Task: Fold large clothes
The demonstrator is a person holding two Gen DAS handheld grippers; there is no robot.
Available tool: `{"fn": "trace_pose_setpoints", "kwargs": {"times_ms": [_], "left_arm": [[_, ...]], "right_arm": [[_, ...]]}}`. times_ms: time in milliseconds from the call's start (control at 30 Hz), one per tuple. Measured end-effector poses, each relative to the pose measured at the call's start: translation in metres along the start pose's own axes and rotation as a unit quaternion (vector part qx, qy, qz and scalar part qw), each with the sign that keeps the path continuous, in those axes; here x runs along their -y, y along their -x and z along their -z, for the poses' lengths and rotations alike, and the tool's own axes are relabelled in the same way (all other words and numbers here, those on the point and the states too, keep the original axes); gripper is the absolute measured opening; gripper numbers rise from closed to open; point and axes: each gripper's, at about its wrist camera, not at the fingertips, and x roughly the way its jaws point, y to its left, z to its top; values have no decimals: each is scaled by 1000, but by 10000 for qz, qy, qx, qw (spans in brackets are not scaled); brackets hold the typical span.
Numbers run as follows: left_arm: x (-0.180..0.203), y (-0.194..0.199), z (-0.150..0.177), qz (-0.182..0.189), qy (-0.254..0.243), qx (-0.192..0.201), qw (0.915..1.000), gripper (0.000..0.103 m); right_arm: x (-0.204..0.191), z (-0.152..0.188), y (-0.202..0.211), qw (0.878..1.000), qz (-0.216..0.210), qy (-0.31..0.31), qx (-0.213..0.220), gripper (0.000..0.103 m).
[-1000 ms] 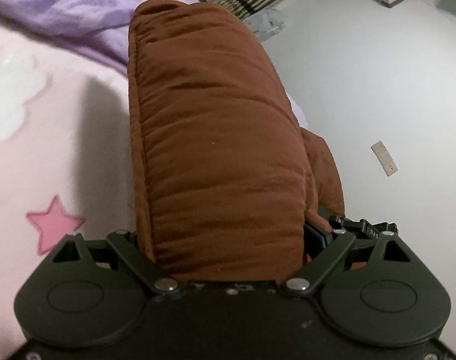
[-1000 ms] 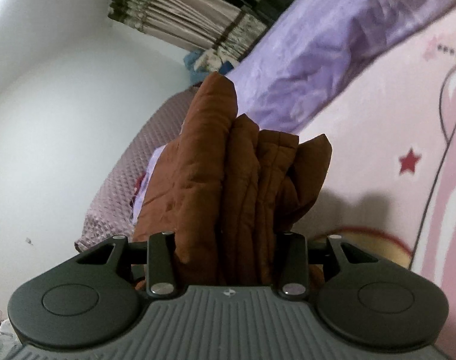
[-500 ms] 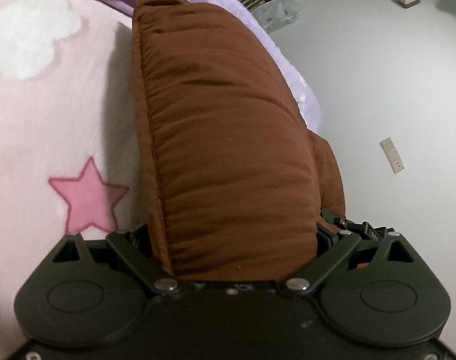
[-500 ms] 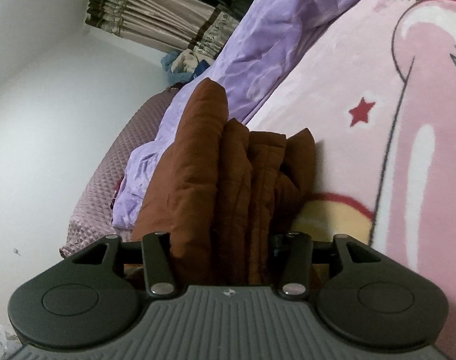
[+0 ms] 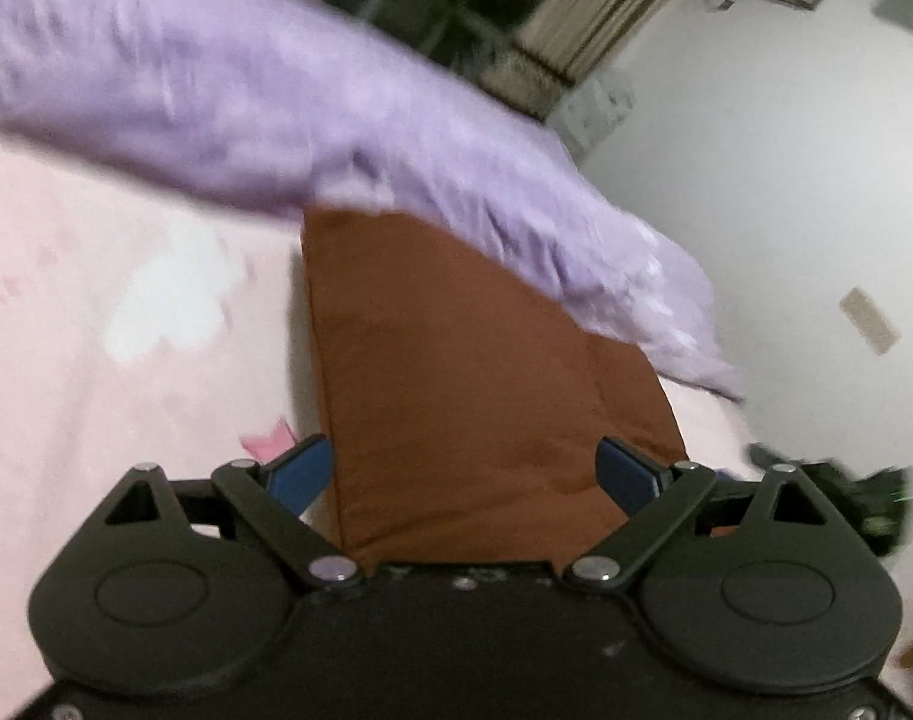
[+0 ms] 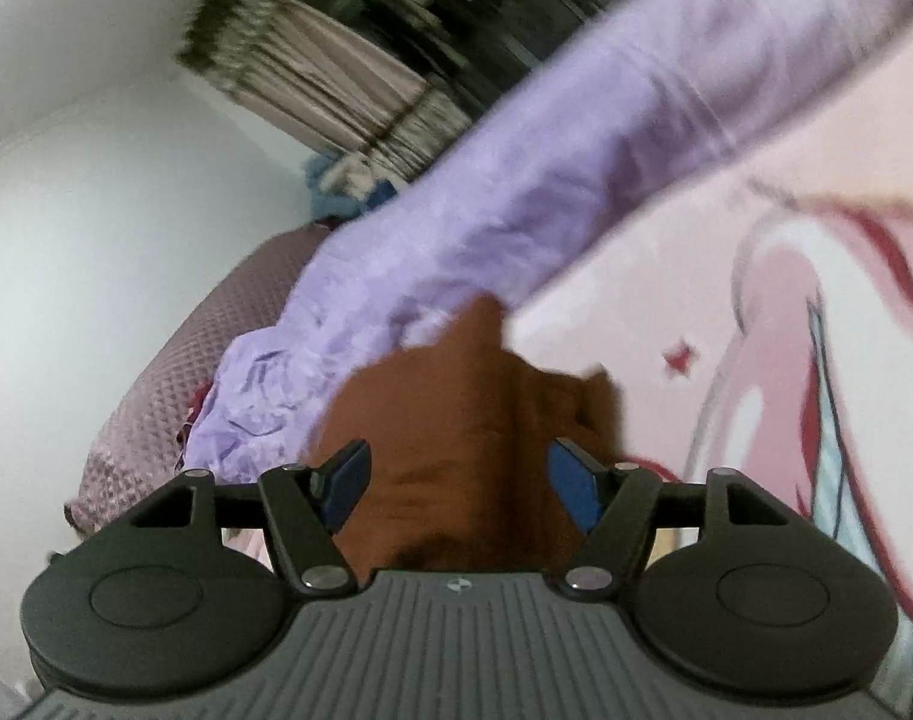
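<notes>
The brown padded garment (image 5: 456, 396) lies folded on the bed, on the pink cartoon blanket (image 5: 96, 360), its far end against the purple quilt (image 5: 276, 96). The left gripper (image 5: 465, 471) stands spread wide, its blue pads either side of the bundle without pinching it; the right gripper (image 6: 456, 480) is likewise parted around the garment (image 6: 456, 420), holding nothing. I judge this to be the release after setting the folded bundle down; the next move calls for drawing both grippers straight back without snagging the layers, then checking the fold. Both views are blurred, so seams and layers are hard to make out, and the gripper bodies hide the near edge.
</notes>
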Motion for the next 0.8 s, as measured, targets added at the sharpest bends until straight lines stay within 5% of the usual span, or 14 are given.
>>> {"fn": "trace_pose_setpoints", "kwargs": {"times_ms": [167, 333, 500, 633, 800], "left_arm": [[66, 34, 23, -624, -993, 653, 9909, 96], [99, 32, 53, -937, -1348, 1002, 9813, 96], [96, 0, 79, -1012, -1205, 812, 9842, 96], [89, -31, 97, -1588, -1228, 430, 9787, 92], [76, -57, 113, -1515, -1068, 161, 9825, 93]], "right_arm": [[-73, 13, 21, 9934, 169, 1074, 370, 78], [-116, 38, 21, 9802, 475, 1851, 519, 54], [-129, 70, 3, 9638, 1032, 2423, 408, 36], [-119, 91, -13, 9509, 1740, 2545, 254, 29], [-99, 104, -27, 9453, 2149, 2453, 93, 20]]}}
